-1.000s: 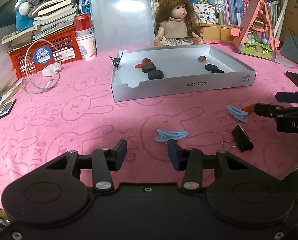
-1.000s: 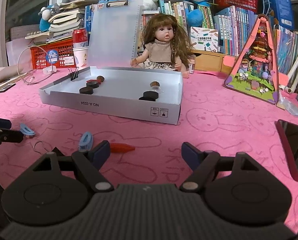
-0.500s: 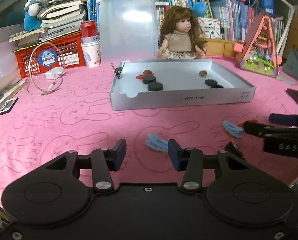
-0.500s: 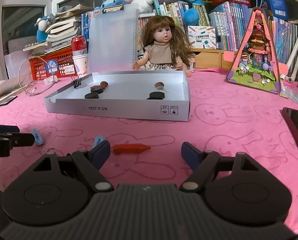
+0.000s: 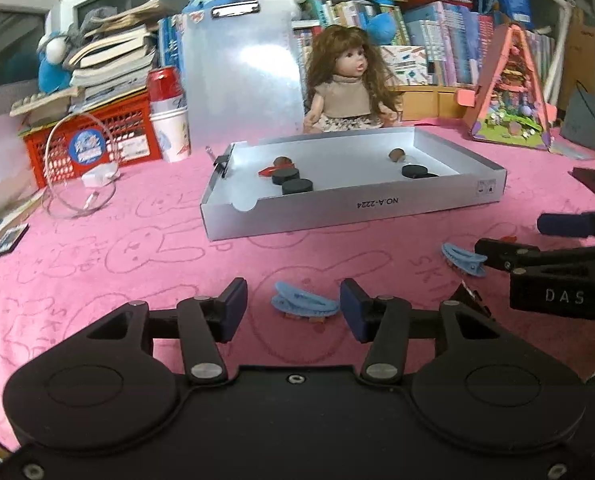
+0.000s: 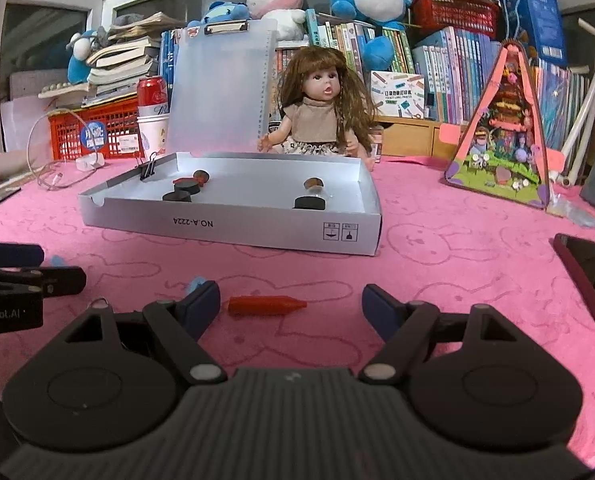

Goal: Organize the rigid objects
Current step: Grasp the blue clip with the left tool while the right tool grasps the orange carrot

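A blue hair clip [image 5: 303,303] lies on the pink cloth between the fingers of my left gripper [image 5: 293,310], whose jaws are opening and do not press on it. A second blue clip [image 5: 462,259] lies further right, by my right gripper's finger [image 5: 497,254]. A black binder clip [image 5: 471,298] shows behind my left finger. In the right wrist view my right gripper [image 6: 291,305] stands open around a red pen-like piece [image 6: 266,305], not touching it. The white box [image 5: 353,208] [image 6: 233,226] holds black discs [image 5: 296,186], a red piece and brown knobs.
A doll [image 6: 321,108], a clear clipboard [image 6: 221,88], a red basket [image 6: 97,128], a can on a paper cup [image 6: 152,120] and a triangular toy house [image 6: 501,140] line the back. A dark phone [image 6: 589,276] lies at the right. A cable loop [image 5: 81,168] lies left.
Both views have tilted up a little. The blue clip now sits between my left fingers instead of ahead of them, and those fingers have spread wider. My right gripper's opening is unchanged.
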A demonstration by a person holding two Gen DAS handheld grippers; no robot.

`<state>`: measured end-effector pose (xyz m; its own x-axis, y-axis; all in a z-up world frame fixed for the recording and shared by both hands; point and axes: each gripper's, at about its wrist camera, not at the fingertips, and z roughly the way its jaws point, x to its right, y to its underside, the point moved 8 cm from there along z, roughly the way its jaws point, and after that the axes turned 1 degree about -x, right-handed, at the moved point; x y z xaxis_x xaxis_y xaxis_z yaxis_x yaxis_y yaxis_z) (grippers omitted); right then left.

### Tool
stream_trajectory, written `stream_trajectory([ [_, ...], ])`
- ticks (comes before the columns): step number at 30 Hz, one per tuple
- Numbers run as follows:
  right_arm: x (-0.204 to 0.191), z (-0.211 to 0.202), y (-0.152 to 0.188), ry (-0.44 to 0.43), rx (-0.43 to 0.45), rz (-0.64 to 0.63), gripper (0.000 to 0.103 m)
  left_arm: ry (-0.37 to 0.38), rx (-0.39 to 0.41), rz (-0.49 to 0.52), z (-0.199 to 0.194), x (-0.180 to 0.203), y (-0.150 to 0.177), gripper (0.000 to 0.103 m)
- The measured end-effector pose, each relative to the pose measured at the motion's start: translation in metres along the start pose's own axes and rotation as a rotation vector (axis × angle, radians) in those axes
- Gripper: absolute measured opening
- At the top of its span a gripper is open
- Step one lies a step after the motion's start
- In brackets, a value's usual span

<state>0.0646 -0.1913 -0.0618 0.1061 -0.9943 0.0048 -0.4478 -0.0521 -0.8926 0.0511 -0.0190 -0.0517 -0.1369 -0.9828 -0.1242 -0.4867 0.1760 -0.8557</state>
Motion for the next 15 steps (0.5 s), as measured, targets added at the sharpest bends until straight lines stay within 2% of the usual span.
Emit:
stream_trajectory([
  [4, -0.0007, 0.0020, 0.0009, -0.001, -0.006, -0.004, 0.086, 0.012, 0.010, 0.046, 0.0028, 0.0019, 0.0024, 0.049],
  [15, -0.0011, 0.0059, 0.0046, -0.002, -0.020, -0.001, 0.086, 0.017, 0.026, 0.026, 0.0049, -0.0015, 0.0046, 0.050],
])
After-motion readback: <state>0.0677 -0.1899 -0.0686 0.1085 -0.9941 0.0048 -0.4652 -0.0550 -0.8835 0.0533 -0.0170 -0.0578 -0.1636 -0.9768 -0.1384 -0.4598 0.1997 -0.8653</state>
